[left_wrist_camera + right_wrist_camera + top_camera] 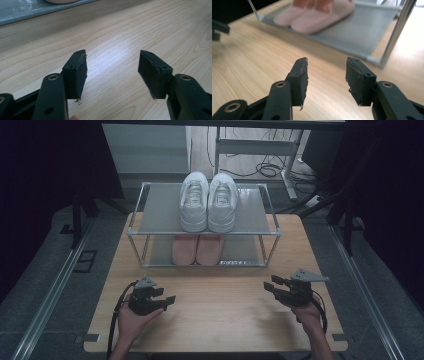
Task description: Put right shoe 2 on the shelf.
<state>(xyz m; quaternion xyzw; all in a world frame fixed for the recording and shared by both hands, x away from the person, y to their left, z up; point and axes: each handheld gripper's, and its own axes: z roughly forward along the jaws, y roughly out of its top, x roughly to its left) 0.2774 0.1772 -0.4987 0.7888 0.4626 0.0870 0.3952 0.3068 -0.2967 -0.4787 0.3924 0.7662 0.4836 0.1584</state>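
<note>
**Both grippers parted over bare wood, shoe rack ahead**

A two-tier metal shoe rack [202, 227] stands at the far half of the wooden table [220, 315]. A pair of white sneakers [208, 202] sits side by side on its upper shelf, toes pointing away; a pair of pink slippers [196, 249] sits on the lower shelf directly beneath them.

The left gripper [162, 299] has its jaws spread apart with nothing between them, only wood grain below and ahead of its fingers [77, 72]; the rack's lower edge lies well beyond the tips. The right gripper [272, 287] is likewise parted and empty. Beyond its fingers [299, 77] the slippers lie ahead and slightly left, and the rack's corner post [395, 32] rises ahead to the right.

Between the two grippers the tabletop is open board. Each hand sits near its own side edge.
</note>
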